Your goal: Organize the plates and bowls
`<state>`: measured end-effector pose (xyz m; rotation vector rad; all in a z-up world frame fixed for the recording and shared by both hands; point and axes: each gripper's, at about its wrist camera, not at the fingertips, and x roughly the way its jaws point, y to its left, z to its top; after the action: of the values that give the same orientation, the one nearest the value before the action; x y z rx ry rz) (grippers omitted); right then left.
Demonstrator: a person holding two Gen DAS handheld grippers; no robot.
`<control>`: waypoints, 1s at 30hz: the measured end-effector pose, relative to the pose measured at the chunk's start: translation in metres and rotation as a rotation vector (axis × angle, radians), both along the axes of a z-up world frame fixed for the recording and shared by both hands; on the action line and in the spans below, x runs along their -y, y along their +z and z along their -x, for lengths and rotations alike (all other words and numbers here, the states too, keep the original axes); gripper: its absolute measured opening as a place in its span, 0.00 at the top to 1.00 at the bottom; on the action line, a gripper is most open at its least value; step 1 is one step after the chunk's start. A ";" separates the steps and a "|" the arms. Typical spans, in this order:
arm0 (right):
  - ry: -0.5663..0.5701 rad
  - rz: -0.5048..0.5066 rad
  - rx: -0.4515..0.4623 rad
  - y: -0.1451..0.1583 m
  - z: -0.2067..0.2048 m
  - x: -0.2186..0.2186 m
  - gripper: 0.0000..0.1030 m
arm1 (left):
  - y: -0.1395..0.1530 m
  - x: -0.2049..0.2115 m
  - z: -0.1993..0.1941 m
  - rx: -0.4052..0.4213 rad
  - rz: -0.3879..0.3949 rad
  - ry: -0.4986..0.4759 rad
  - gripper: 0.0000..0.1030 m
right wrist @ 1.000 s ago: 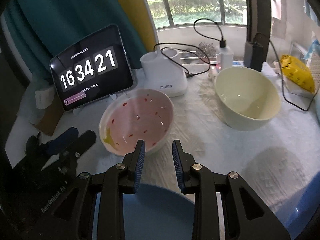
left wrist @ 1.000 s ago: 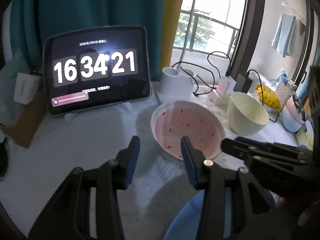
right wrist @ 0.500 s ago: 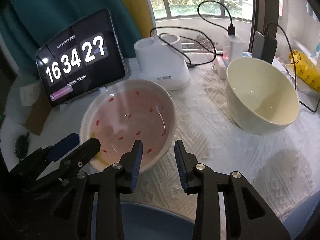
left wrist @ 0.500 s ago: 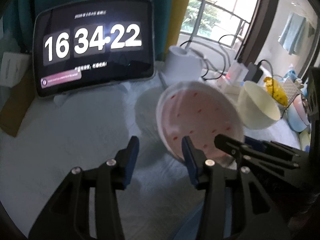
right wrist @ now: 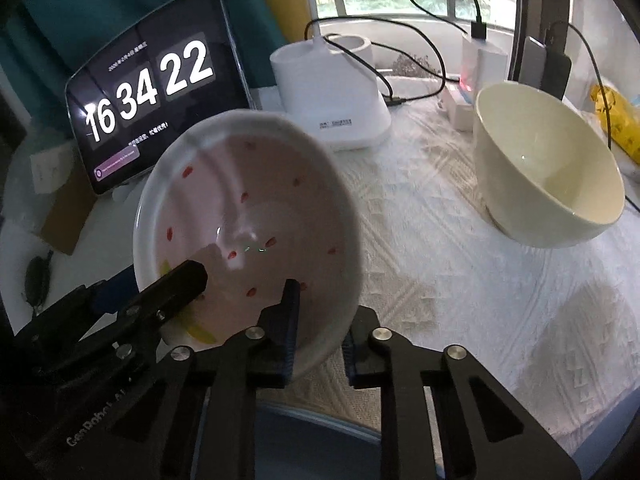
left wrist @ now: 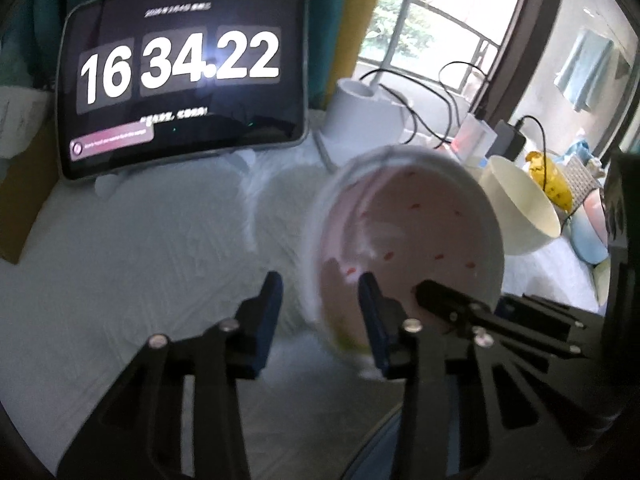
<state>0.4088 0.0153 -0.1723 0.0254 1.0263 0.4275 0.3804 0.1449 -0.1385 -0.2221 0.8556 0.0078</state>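
Note:
A pink bowl (left wrist: 408, 232) (right wrist: 248, 208) with red flecks is tipped up on the white tablecloth, its opening facing the cameras. My right gripper (right wrist: 322, 332) pinches its near rim, one pad inside and one outside, jaws still closing. My left gripper (left wrist: 322, 304) straddles the rim further left; its jaws are closing, with a small gap still showing at the outer pad. Each gripper shows in the other's view: right gripper (left wrist: 464, 300), left gripper (right wrist: 148, 284). A cream bowl (right wrist: 552, 168) (left wrist: 520, 208) stands upright to the right. A blue plate (right wrist: 304, 432) lies under the grippers.
A tablet (left wrist: 184, 92) showing a clock stands at the back left. Behind the bowls are a white holder (right wrist: 332, 96) and chargers with black cables (right wrist: 440, 40). A yellow bag (right wrist: 616, 120) lies far right. A cardboard box (right wrist: 64, 216) sits left.
Both grippers came down onto the pink bowl's near rim. The bowl went from lying flat to tipped up. The right jaws narrowed onto the rim; the left jaws narrowed a little.

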 end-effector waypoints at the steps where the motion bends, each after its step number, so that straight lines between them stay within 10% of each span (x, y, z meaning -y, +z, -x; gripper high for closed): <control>1: 0.008 -0.003 0.013 0.002 0.002 -0.001 0.84 | 0.001 0.002 0.001 0.005 -0.014 0.001 0.66; 30: -0.027 -0.051 0.159 0.059 0.045 0.025 0.89 | 0.057 0.027 0.054 0.207 -0.050 -0.009 0.69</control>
<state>0.3639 -0.0100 -0.1130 0.0496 0.8578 0.4243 0.3262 0.1181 -0.0818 -0.1688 0.6497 -0.0022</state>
